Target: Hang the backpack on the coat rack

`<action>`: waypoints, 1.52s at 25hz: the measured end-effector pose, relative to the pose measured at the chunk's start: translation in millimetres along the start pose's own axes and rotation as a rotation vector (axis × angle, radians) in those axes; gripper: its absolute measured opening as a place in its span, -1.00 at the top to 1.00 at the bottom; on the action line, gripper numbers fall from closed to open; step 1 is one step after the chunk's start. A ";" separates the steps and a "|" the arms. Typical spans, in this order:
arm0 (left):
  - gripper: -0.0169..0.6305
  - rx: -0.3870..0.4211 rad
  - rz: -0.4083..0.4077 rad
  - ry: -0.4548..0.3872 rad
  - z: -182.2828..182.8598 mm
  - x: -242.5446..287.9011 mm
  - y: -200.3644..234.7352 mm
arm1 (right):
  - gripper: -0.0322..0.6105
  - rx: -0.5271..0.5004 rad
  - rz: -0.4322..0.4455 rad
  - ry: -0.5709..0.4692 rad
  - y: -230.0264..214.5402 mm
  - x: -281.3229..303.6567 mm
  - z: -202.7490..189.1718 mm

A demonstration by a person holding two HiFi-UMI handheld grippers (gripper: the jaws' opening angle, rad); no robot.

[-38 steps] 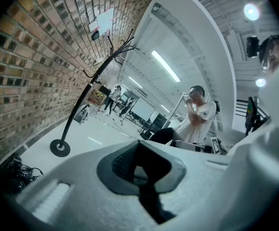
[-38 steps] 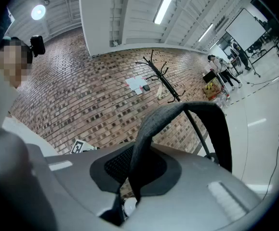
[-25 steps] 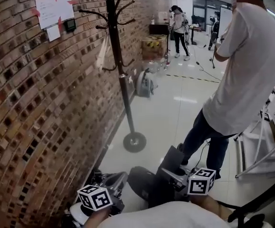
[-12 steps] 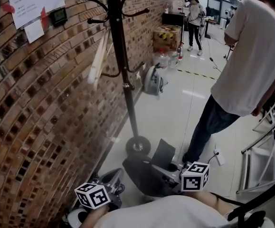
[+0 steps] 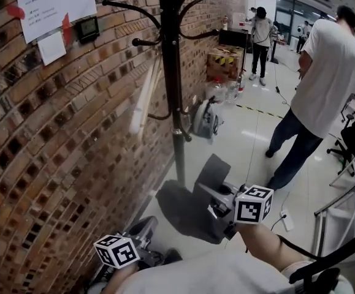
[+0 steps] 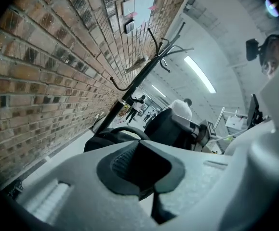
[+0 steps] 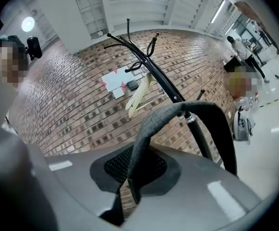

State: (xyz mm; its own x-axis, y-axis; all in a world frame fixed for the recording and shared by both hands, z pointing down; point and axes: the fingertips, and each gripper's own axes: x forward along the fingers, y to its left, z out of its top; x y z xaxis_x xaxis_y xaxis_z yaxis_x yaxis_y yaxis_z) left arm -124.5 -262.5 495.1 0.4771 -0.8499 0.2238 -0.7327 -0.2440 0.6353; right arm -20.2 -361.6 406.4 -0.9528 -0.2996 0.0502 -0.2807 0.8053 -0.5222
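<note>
The black coat rack (image 5: 172, 103) stands against the brick wall, its hooks spreading near the top. The dark backpack (image 5: 186, 210) hangs low in front of its pole. My right gripper (image 5: 219, 202) is shut on the backpack's grey top handle (image 7: 151, 124), which loops up from between the jaws with the coat rack (image 7: 163, 83) behind it. My left gripper (image 5: 145, 230) is lower and to the left, close to the wall. In the left gripper view the jaws of the left gripper (image 6: 141, 167) are shut on a black strap (image 6: 125, 130) of the backpack (image 6: 170, 126). The coat rack (image 6: 144, 76) leans across behind it.
The brick wall (image 5: 42, 164) runs along the left with papers (image 5: 54, 5) taped high. A white strip (image 5: 141, 103) hangs from the rack. A grey bag (image 5: 206, 118) and boxes (image 5: 223, 63) lie beyond. A person in a white shirt (image 5: 327, 84) stands at the right.
Both grippers have carried the backpack forward toward the coat rack, and it hangs a little higher. The rack now looms closer and larger; the person at right appears farther off.
</note>
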 end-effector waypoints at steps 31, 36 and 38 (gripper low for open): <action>0.94 0.010 -0.077 0.173 113.9 93.6 143.9 | 0.82 0.192 -0.144 -0.046 -135.9 188.0 13.0; 0.94 0.004 -0.069 0.177 116.7 101.9 159.6 | 0.82 0.215 -0.190 -0.040 -161.6 188.2 -6.1; 0.94 -0.005 -0.067 0.180 117.8 104.7 165.7 | 0.81 0.237 -0.200 -0.040 -171.3 190.3 -11.5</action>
State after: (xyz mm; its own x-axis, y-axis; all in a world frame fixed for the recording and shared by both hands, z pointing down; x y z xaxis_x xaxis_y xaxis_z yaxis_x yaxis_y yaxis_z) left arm -253.1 -446.9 536.8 0.6042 -0.7343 0.3093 -0.6941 -0.2944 0.6569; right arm -154.7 -550.7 515.3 -0.8749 -0.4635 0.1406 -0.4225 0.5882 -0.6896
